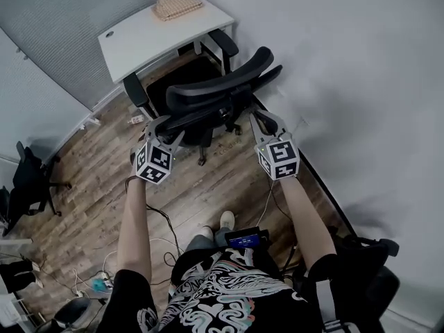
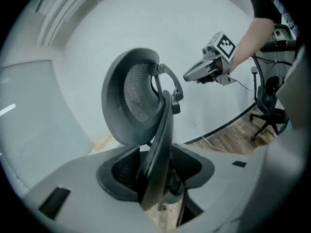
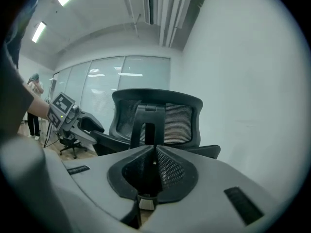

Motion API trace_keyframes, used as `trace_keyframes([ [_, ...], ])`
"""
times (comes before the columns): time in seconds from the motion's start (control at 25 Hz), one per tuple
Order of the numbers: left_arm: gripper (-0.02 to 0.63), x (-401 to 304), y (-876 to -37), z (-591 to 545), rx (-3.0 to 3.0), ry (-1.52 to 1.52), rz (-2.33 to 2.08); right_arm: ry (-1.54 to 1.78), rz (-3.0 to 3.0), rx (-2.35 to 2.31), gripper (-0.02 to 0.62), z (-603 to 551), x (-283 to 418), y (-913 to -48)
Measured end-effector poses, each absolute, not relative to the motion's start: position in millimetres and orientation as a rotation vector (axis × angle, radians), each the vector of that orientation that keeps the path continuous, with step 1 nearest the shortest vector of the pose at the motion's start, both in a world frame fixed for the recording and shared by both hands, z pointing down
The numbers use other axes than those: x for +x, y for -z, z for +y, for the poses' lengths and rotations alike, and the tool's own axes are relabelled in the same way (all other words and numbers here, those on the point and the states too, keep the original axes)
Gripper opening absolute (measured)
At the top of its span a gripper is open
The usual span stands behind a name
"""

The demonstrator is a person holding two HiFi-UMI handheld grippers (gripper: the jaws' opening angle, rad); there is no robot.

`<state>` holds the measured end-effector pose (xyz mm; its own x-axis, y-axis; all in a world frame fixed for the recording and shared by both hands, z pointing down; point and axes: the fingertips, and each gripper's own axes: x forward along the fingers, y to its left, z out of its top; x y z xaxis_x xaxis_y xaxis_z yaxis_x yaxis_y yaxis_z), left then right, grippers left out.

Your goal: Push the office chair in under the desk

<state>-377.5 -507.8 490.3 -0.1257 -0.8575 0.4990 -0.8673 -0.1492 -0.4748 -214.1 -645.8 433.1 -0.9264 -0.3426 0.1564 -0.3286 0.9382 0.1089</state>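
A black mesh office chair (image 1: 208, 96) stands on the wood floor with its seat facing the white desk (image 1: 139, 37) and its back toward me. The left edge of the chair back (image 2: 138, 96) lies between the jaws of my left gripper (image 1: 165, 132), which stand open around it with a gap on the right side. My right gripper (image 1: 266, 125) is shut, pads together, just behind the right side of the back (image 3: 175, 118). I cannot tell whether it touches the chair. Each gripper shows in the other's view: the right gripper (image 2: 209, 67) and the left gripper (image 3: 80, 123).
A woven object (image 1: 177, 5) lies on the desk's far end. A white wall (image 1: 361, 82) runs close along the right. Cables (image 1: 163, 220) trail over the floor near my feet. Another black chair (image 1: 31, 179) stands at the left, and one more (image 1: 368, 269) at the lower right.
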Motion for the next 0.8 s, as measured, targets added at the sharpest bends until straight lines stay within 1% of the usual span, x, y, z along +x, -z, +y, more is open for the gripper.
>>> trace_keyframes([
  [0.04,0.220,-375.1,-483.8,-502.4,2.071,-1.099,-2.076,0.122,-2.927,0.507,0.024,-639.1,-210.5,-432.4],
  [0.24,0.151,-370.7,-453.1,-476.3,2.022,-0.714,-2.265,0.128,-2.969,0.539,0.023,-612.2,-202.1,-416.0],
  [0.28,0.115,-370.7,-448.8,-471.2,2.000,-0.688,-2.303,0.116,-2.981,0.560,0.023,-607.3,-198.9,-410.6],
  [0.32,0.045,-369.8,-444.9,-465.1,1.979,-0.676,-2.339,0.099,-2.996,0.581,0.023,-600.5,-194.3,-405.0],
  [0.36,0.025,-367.5,-441.1,-458.2,1.965,-0.661,-2.363,0.081,-3.012,0.599,0.023,-592.1,-189.0,-399.8],
  [0.6,0.025,-342.8,-421.7,-414.8,1.976,-0.504,-2.397,0.052,-3.055,0.644,0.021,-546.1,-164.6,-379.7],
  [0.8,0.023,-328.4,-406.9,-379.5,1.941,-0.294,-2.372,0.012,-3.075,0.632,0.021,-507.8,-148.1,-375.7],
])
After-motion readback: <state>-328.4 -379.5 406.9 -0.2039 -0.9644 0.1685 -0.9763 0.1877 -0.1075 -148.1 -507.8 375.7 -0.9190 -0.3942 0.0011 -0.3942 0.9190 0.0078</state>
